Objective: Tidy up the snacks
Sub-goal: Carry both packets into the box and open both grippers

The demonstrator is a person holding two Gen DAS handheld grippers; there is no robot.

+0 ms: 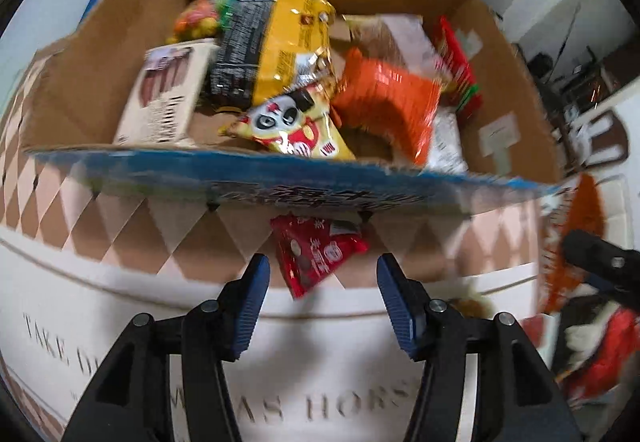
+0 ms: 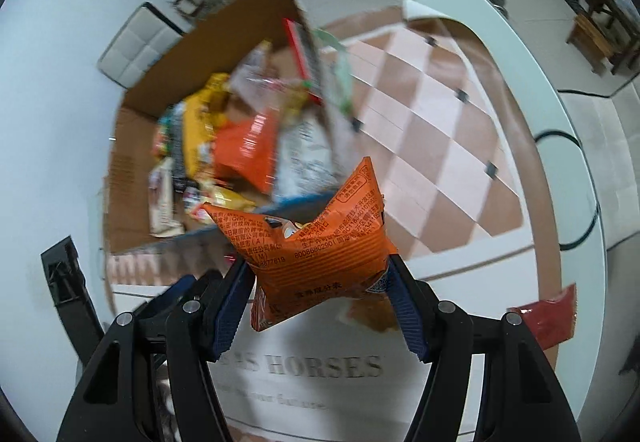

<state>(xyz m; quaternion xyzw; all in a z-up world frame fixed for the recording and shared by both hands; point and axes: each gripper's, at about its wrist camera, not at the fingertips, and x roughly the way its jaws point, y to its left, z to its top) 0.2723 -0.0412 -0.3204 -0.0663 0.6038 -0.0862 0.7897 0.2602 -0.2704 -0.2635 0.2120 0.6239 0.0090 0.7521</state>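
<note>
A cardboard box (image 1: 92, 54) with a blue front flap holds several snack packs: a yellow bag (image 1: 276, 42), an orange bag (image 1: 384, 102), a panda pack (image 1: 296, 130) and a white carton (image 1: 164, 98). My left gripper (image 1: 322, 302) is open above the table, with a small red snack pack (image 1: 316, 254) lying between and just beyond its fingertips, in front of the box. My right gripper (image 2: 320, 278) is shut on an orange snack bag (image 2: 316, 246), held in the air near the box (image 2: 132, 178). That gripper and bag show at the right edge of the left wrist view (image 1: 576, 234).
The box stands on a table with a pink and brown diamond-pattern mat (image 2: 432, 130) and printed lettering. Another red pack (image 2: 548, 314) lies on the table to the right. More red and white packaging (image 1: 600, 346) lies at the right. Chairs and equipment stand beyond the table.
</note>
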